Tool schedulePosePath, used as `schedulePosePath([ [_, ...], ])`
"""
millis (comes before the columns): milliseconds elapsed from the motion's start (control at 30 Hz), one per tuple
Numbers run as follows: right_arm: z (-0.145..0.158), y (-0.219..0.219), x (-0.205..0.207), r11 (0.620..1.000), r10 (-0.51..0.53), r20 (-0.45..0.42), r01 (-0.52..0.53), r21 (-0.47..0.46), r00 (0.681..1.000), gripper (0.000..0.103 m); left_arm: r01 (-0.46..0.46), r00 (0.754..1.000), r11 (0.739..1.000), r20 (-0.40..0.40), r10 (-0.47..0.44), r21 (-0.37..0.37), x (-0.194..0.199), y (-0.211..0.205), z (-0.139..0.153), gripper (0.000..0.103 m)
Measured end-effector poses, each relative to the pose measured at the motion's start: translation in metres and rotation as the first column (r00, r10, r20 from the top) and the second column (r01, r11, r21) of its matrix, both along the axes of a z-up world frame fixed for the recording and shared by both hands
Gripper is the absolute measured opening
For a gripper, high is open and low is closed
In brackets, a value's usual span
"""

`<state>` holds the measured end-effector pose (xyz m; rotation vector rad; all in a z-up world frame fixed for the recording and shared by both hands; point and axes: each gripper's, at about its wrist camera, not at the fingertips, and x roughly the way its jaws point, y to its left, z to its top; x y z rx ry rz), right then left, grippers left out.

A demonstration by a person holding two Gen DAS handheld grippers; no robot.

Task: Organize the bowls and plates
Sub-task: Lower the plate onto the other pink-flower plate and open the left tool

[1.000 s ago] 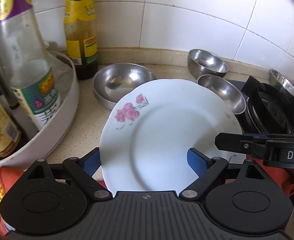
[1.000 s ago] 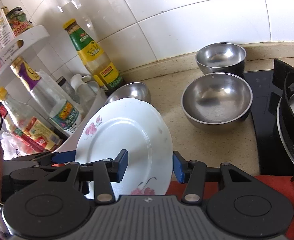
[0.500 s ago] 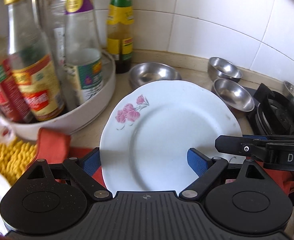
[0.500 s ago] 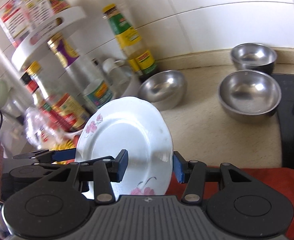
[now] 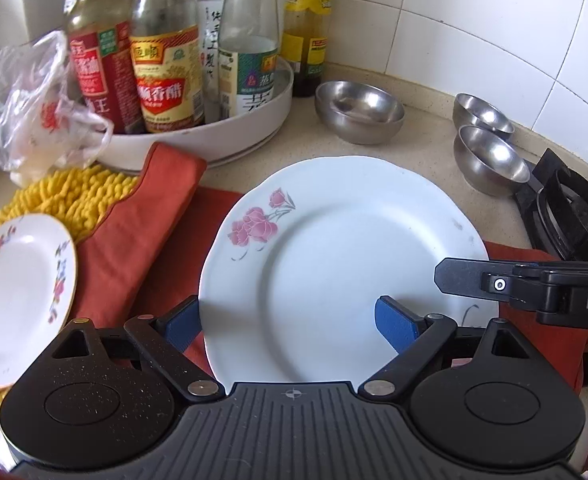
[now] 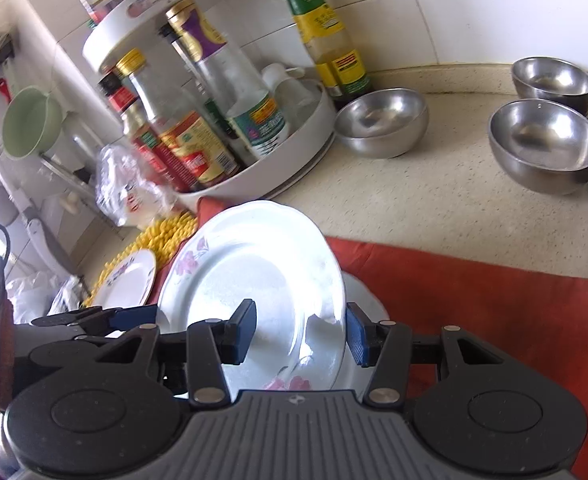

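Kitchen counter, speckled beige, white tile behind, stove at the right edge. Red cloth spread across the near part of the counter, yellow shaggy mat at its left.

Large white plate with a pink rose print is held above the red cloth, tilted. Both grippers are on it:
- left gripper — blue pads straddle the plate's near edge, one pad on top of the plate face, the other partly hidden at the left rim; jaws look wide, so I cannot tell whether they are actually clamping.
- right gripper — pads either side of the plate's rim, one against the upper face, one at the outer edge; reads as pinching the plate, contact on the far side not fully visible.

In the right wrist view another white rim shows directly under the held plate, on the cloth.

Small floral plate sits on the yellow mat, left of the big plate, apart from it.

Three steel bowls on the counter: one just beside the white bottle tray, two more near the stove, close together. Tray holds sauce bottles; crumpled plastic bag at its left.
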<state>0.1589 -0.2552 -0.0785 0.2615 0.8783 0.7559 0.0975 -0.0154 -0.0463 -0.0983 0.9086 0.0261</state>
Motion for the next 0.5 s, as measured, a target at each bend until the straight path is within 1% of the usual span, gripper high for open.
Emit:
schedulePosePath([
  [133, -0.001, 0.001, -0.006, 1.000, 0.011, 0.005, -0.011, -0.026, 1.000, 0.047, -0.004, 1.000, 1.000, -0.001, 0.004, -0.007, -0.010, 0.001, -0.005, 0.094],
  [367, -0.011, 0.003, -0.009, 0.997, -0.030, -0.026, 0.028, -0.072, 0.999, 0.047, 0.029, 0.999, 0.999, -0.043, -0.031, -0.032, -0.011, 0.002, -0.024, 0.094],
  [500, -0.013, 0.007, -0.013, 0.995, -0.049, -0.038, 0.046, -0.093, 0.998, 0.047, 0.049, 0.997, 0.998, -0.057, -0.052, -0.046, -0.010, 0.007, -0.028, 0.094],
])
